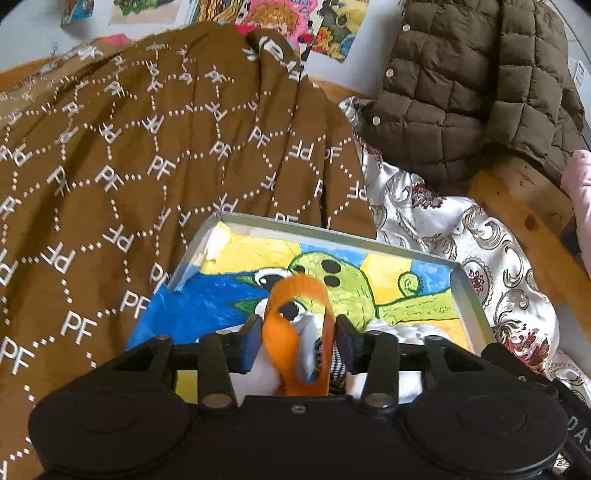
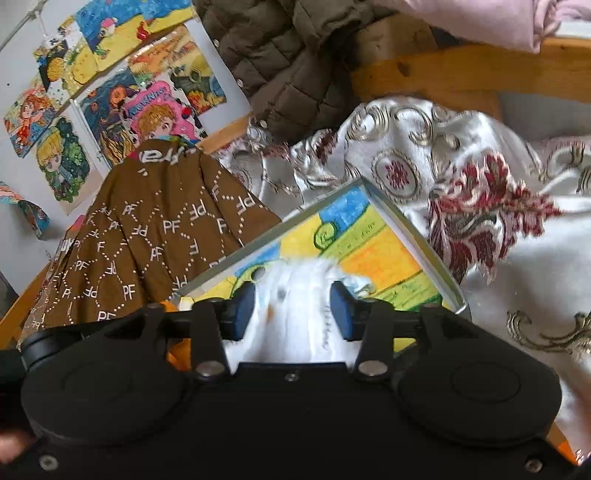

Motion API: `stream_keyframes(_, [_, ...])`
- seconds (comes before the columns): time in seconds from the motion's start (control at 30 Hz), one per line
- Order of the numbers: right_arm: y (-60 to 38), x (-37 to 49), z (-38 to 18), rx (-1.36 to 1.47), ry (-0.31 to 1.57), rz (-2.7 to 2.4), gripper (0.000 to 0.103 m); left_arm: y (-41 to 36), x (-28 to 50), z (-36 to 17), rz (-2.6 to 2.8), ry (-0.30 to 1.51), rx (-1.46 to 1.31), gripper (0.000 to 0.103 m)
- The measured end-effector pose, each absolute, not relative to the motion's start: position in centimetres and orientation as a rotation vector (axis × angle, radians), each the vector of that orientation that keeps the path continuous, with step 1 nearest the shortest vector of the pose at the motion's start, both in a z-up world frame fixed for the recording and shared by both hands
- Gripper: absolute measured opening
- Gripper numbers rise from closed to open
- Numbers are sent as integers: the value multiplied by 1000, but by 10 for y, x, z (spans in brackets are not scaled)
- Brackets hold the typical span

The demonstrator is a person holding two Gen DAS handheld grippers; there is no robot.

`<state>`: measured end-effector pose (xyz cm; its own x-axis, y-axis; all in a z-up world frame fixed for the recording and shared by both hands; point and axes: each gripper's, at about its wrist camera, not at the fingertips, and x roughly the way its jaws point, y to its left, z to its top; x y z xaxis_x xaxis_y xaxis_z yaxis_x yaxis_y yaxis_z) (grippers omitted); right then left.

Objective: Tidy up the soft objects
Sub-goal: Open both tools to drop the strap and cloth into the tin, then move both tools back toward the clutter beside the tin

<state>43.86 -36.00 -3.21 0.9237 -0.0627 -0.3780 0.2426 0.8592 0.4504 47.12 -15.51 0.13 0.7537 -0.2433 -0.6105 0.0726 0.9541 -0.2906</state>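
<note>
Patterned bedding, both tongs (image 1: 299, 328) (image 2: 292, 308) level, clamping soft toy (image 2: 295, 314)

The left gripper (image 1: 298, 334) and its black body hide the near part of the painted tray (image 1: 469, 291), and the lower end of the orange fabric loop (image 1: 295, 295) between its pads runs out of sight behind that body. In the right wrist view the white cloth (image 2: 295, 295) in the right gripper (image 2: 293, 308) is motion-blurred, its small dark marking unreadable. The pink fabric (image 2: 480, 22) is cut off by the top edge.
</note>
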Motion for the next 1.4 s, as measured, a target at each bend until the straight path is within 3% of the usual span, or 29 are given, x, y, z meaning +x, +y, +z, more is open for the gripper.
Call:
stream_keyframes(0.03, [-358,435,-27,501,354,-163,44,-156,469,4,-172,688,-247,59])
stream_keyframes(0.27, [-356,414,-1,447,287,-171,56,-154,449,35,-174,619,-209,69])
stream_keyframes(0.6, [-351,355,51,385,157,-194,74,-144,381,83,-230,472,-104,77])
stream_keyframes(0.77, [-347,316,80,345,98,-198,85,-133,336,105,-265,412,-108,82])
stream_keyframes(0.83, [-343,298,90,330,80,-203,96,-127,316,112,-283,395,-118,85])
stream_keyframes(0.9, [-338,280,98,308,62,-207,100,-122,298,117,-296,378,-117,87])
stream_keyframes(1.4, [-297,161,122,221,41,-199,102,-66,174,140,-355,272,-154,95])
